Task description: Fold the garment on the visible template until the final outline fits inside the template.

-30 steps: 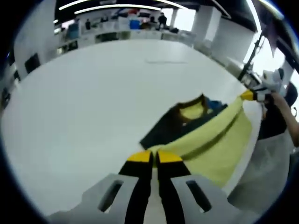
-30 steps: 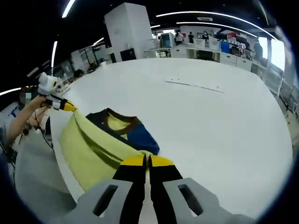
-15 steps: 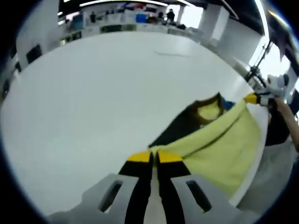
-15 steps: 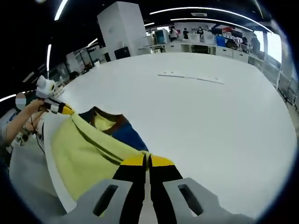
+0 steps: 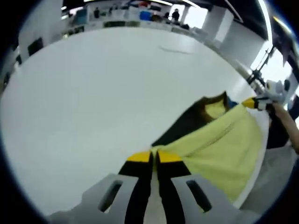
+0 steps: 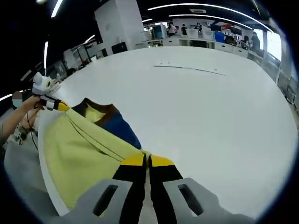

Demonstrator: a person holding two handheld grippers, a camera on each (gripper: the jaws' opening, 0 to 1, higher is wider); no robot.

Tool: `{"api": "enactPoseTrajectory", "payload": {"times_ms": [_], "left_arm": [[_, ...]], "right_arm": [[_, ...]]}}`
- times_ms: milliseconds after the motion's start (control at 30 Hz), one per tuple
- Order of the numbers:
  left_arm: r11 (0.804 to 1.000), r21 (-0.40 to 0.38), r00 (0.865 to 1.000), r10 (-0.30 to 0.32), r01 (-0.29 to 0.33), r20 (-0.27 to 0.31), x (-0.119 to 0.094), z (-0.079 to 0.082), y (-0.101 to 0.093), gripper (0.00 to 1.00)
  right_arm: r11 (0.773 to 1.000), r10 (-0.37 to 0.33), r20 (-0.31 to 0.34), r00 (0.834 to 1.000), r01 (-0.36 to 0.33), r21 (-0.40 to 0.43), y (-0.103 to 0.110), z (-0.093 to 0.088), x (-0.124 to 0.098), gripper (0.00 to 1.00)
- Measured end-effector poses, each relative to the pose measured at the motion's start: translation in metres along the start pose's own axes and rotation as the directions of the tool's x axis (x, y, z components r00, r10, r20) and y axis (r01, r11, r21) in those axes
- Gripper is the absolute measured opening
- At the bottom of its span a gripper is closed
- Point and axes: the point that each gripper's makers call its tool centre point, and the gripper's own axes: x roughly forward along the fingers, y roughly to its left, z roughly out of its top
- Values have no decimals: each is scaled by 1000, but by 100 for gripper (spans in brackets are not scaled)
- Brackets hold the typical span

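While both tongs were closed on the hem of the yellow garment (image 5: 219,149), the step called for an even, taut carry forward. Left tongs (image 5: 154,157) at 6 o'clock; right tongs (image 6: 146,160) likewise. Garment draped over the near edge of the white tabletop (image 5: 103,93). Template: not discernible. Sleeves hidden; lower cloth cut off.

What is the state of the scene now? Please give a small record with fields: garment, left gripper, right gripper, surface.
garment: yellow garment with dark collar, partly off the table's near edge
left gripper: left gripper shut on one corner of the garment's edge
right gripper: right gripper shut on the other corner of that edge
surface: white table, with a thin line marked farther away
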Motion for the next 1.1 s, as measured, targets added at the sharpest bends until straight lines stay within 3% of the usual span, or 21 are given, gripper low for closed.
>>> {"api": "enactPoseTrajectory", "payload": {"times_ms": [300, 400, 533, 800, 933, 1000, 1100], "left_arm": [[999, 40, 1000, 0, -1, 3, -2, -1, -3, 1], [999, 54, 1000, 0, 0, 4, -5, 0, -6, 1], [998, 62, 999, 2, -5, 54, -14, 9, -7, 12], [993, 116, 995, 24, -36, 99, -36, 23, -14, 12], [981, 185, 994, 32, -51, 109, -47, 24, -22, 12], [974, 220, 993, 35, -59, 112, -52, 22, -27, 12], [942, 318, 990, 65, -101, 123, -55, 22, -29, 12]], "right_arm": [[997, -1, -5, 1000, 0, -73, 4, -2, 2, 3], [998, 8, 19, 1000, -7, -67, 7, 3, -4, 9], [996, -6, 42, 999, 10, -92, 9, 8, -15, 14], [992, -22, 81, 996, 32, -120, 14, 19, -40, 16], [983, -31, 140, 990, 56, -173, 14, 31, -50, 13], [980, -39, 133, 990, 64, -186, 14, 29, -53, 11], [967, -35, 108, 994, 61, -249, 20, 22, -52, 15]]}}
